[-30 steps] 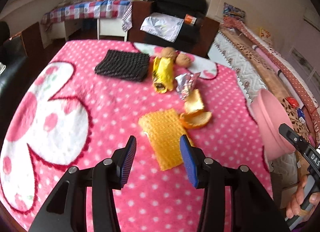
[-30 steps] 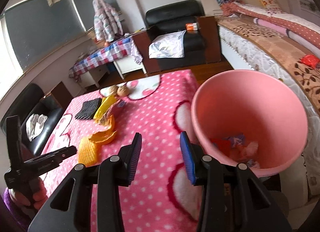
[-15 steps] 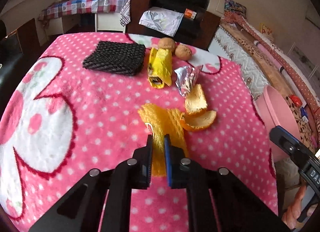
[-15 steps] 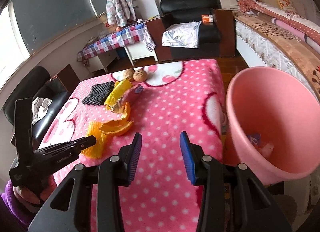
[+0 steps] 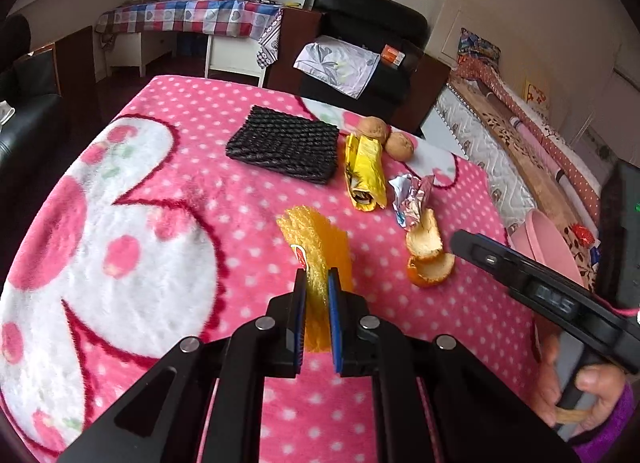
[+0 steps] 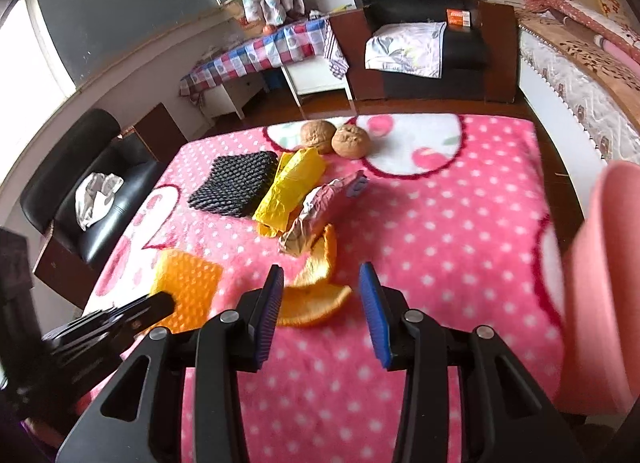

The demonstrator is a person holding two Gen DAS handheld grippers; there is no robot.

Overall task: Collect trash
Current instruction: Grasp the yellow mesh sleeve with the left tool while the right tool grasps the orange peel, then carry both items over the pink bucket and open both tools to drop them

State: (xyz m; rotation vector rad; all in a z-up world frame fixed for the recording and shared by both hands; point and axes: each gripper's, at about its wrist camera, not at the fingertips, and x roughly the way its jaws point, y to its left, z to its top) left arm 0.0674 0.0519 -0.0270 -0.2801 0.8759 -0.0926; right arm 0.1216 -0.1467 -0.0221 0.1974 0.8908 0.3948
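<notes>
My left gripper (image 5: 317, 283) is shut on an orange foam net (image 5: 320, 243) and holds it pinched upright over the pink dotted blanket; the net also shows in the right wrist view (image 6: 188, 283). My right gripper (image 6: 322, 295) is open and empty, right over the orange peel (image 6: 316, 295), which also shows in the left wrist view (image 5: 428, 259). A yellow wrapper (image 5: 364, 175), a crumpled foil wrapper (image 5: 412, 195) and a black foam net (image 5: 284, 145) lie beyond. The pink bin (image 6: 600, 283) stands at the table's right edge.
Two brown walnuts (image 6: 336, 137) lie at the far end of the blanket (image 6: 460, 223). A black armchair (image 5: 368, 47) and a checked side table (image 5: 188, 19) stand behind. A bed (image 5: 540, 143) runs along the right, a black sofa (image 6: 80, 183) on the left.
My left gripper closed on the orange foam net and lifted it upright. My right gripper swung left from the pink bin to above the orange peel.
</notes>
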